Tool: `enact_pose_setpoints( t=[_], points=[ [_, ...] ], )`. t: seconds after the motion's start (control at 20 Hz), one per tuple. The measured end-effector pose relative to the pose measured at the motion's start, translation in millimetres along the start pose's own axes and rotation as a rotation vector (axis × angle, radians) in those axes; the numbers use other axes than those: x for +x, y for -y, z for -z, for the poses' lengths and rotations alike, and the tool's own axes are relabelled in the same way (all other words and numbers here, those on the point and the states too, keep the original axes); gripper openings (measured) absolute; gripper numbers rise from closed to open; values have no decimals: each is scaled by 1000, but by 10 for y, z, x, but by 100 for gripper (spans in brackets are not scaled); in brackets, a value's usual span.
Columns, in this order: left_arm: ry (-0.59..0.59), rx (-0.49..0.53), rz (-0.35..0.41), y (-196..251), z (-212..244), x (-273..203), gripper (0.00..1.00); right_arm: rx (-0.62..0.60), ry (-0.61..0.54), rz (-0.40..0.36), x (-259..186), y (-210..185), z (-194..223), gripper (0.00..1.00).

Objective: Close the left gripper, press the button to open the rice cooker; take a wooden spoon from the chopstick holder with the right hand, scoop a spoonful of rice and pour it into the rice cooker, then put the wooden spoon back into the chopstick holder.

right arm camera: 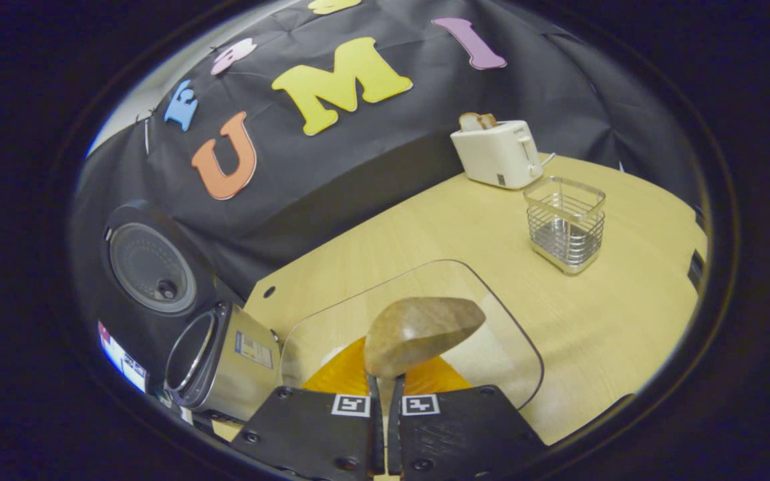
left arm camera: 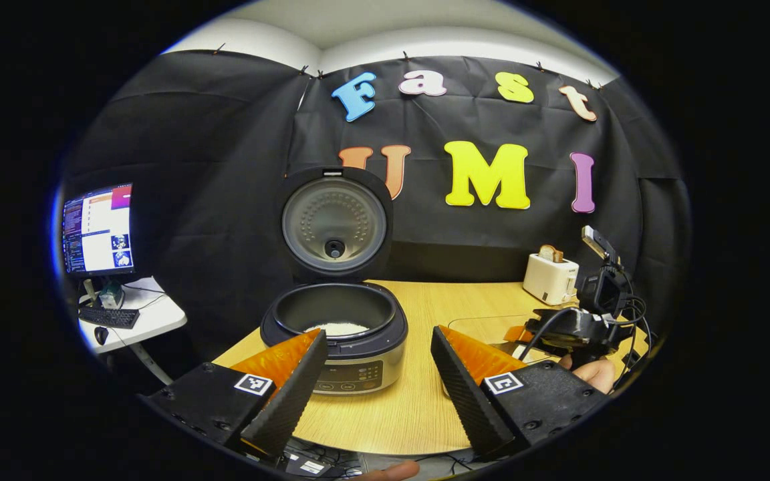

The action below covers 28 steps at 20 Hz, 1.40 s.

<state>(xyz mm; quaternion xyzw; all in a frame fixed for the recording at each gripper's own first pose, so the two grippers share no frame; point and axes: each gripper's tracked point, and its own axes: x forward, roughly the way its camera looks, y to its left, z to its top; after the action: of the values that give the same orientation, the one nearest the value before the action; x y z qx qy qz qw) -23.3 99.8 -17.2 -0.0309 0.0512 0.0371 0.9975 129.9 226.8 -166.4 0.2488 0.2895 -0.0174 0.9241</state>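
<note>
Two grippers: both were hand-held; states are given below.
Left gripper [left arm camera: 378,374]: its fingers were spread wide and held nothing; the rice cooker stood straight ahead, between the two fingertips as seen in the left gripper view.
Right gripper [right arm camera: 385,394]: its fingers were pressed together on the handle of the wooden spoon [right arm camera: 422,334], whose bowl stood up just ahead of the fingertips, tilted to the right.
Rice cooker [left arm camera: 335,327]: lid [left arm camera: 335,224] stood upright and open; white rice [left arm camera: 337,328] lay in the inner pot. In the right gripper view it sat low to the left of the fingers.
Chopstick holder [right arm camera: 565,230]: a wire basket on the wooden table [right arm camera: 619,321], ahead and to the right of the right gripper, well apart from the spoon.
Clear tray [right arm camera: 492,347]: a transparent rounded rim lay directly under and ahead of the spoon bowl.
Toaster [right arm camera: 497,152]: white, behind the chopstick holder, near the wall.
Monitor [left arm camera: 97,229]: lit, on a side desk [left arm camera: 158,314] far left of the left gripper, with a keyboard [left arm camera: 109,316] below it.
Obstruction: the spoon bowl covered part of the tray in the right gripper view.
</note>
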Motion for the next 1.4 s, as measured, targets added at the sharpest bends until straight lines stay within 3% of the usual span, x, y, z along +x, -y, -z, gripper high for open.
enact_pose_setpoints(
  t=[0.55,0.8,1.4],
  points=[
    [-11,6,12,44,39,29,99,280,-213,-152,64,-72,110,3],
    [-11,-6,6,10,35,30,99,495,-304,-252,73,-153,140,2],
    [-13,-11,4,-28,50,45,99,653,-293,-303,-118,-59,52,2]
  ],
)
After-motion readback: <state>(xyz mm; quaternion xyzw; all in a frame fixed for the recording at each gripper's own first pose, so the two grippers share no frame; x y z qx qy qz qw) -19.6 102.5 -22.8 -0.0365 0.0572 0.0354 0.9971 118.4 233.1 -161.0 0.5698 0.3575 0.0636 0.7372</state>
